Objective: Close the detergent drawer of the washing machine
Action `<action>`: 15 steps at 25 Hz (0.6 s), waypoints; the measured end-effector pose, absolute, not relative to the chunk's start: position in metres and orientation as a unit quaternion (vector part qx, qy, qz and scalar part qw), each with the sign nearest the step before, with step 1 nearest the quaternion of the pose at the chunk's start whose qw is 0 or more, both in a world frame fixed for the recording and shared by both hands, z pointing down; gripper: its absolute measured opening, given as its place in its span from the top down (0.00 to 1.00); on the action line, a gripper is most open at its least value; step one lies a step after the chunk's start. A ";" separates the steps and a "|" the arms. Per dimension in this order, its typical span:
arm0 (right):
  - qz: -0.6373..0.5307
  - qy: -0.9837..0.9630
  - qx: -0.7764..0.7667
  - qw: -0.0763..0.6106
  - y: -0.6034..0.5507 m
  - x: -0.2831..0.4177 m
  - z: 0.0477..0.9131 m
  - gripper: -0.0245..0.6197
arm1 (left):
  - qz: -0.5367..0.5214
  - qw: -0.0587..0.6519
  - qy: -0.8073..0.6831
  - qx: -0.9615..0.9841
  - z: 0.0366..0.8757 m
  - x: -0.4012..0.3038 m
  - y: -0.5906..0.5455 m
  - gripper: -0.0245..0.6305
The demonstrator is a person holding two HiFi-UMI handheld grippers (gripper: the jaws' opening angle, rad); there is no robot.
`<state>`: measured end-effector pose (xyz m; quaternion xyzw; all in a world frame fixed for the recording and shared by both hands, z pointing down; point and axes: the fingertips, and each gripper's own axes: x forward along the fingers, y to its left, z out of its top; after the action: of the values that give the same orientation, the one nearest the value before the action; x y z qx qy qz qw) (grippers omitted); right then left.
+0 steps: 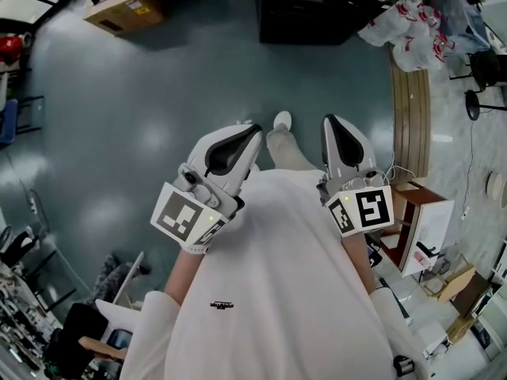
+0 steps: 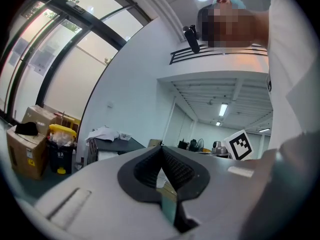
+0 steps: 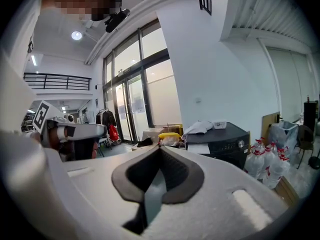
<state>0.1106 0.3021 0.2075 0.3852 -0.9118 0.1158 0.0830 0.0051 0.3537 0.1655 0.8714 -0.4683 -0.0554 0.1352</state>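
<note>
1. The left claw [image 1: 252,130] is shut with nothing in it. In the left gripper view its dark ribbed pads [image 2: 176,166] meet at the tip [image 2: 161,151].
2. The right claw [image 1: 330,120] is likewise closed and empty, with its pads touching at the tip [image 3: 160,148] in its own view.
3. Both claws are held just in front of the person's white shirt [image 1: 277,275], side by side and apart. Each marker cube [image 1: 184,216] [image 1: 366,210] sits at the rear, by the hand.
4. A black box-shaped machine [image 3: 222,141] with a round knob on its front, seemingly the washing machine, stands well beyond both claws [image 1: 317,14]. It is ahead and right of the right claw's tip. No detergent drawer can be made out on it.
5. A white cloth [image 3: 200,128] lies on top of that machine.
6. Beyond the left claw, to its left, stands a cardboard box [image 2: 25,149], with a yellow-lidded bin [image 2: 61,139] beside it.
7. Right of the right claw, past the machine, stand red-capped bottles [image 3: 262,161].
8. The grey floor [image 1: 119,117] lies below both claws, and one white shoe [image 1: 282,120] shows between their tips.
</note>
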 end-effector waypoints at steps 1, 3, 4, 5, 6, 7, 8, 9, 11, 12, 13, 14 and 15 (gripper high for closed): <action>0.116 -0.913 0.383 0.082 0.292 0.110 0.207 0.96 | -0.053 0.133 -0.470 0.871 0.163 0.005 0.343 0.95; 0.115 -0.915 0.379 0.079 0.272 0.111 0.205 0.96 | -0.051 0.127 -0.474 0.870 0.157 0.006 0.322 0.95; 0.115 -0.916 0.377 0.077 0.262 0.111 0.203 0.96 | -0.052 0.124 -0.475 0.869 0.153 0.007 0.312 0.95; 0.114 -0.917 0.374 0.075 0.252 0.112 0.202 0.96 | -0.053 0.122 -0.476 0.869 0.151 0.008 0.302 0.95; 0.113 -0.919 0.371 0.074 0.242 0.113 0.201 0.96 | -0.052 0.121 -0.478 0.869 0.149 0.010 0.291 0.95; 0.111 -0.920 0.368 0.073 0.231 0.114 0.200 0.96 | -0.050 0.120 -0.480 0.868 0.148 0.012 0.281 0.95; 0.110 -0.922 0.365 0.070 0.221 0.115 0.199 0.96 | -0.045 0.118 -0.483 0.866 0.148 0.015 0.271 0.95; 0.110 -0.923 0.362 0.067 0.211 0.117 0.199 0.96 | -0.040 0.116 -0.487 0.865 0.149 0.018 0.261 0.95; 0.110 -0.925 0.357 0.061 0.192 0.120 0.200 0.96 | -0.035 0.114 -0.493 0.862 0.149 0.023 0.244 0.95; 0.111 -0.927 0.354 0.059 0.183 0.121 0.201 0.96 | -0.035 0.114 -0.496 0.860 0.149 0.025 0.235 0.95; 0.112 -0.928 0.351 0.058 0.175 0.122 0.203 0.96 | -0.037 0.113 -0.499 0.859 0.148 0.026 0.227 0.95; 0.111 -0.930 0.347 0.058 0.166 0.122 0.203 0.96 | -0.038 0.113 -0.501 0.857 0.148 0.027 0.218 0.95; 0.109 -0.931 0.343 0.058 0.157 0.122 0.203 0.96 | -0.040 0.113 -0.504 0.856 0.147 0.028 0.209 0.95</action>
<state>0.1221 0.1573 0.2034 0.3428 -0.9312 0.1093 0.0580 0.0281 0.2085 0.1473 0.8555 -0.5036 -0.0397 0.1134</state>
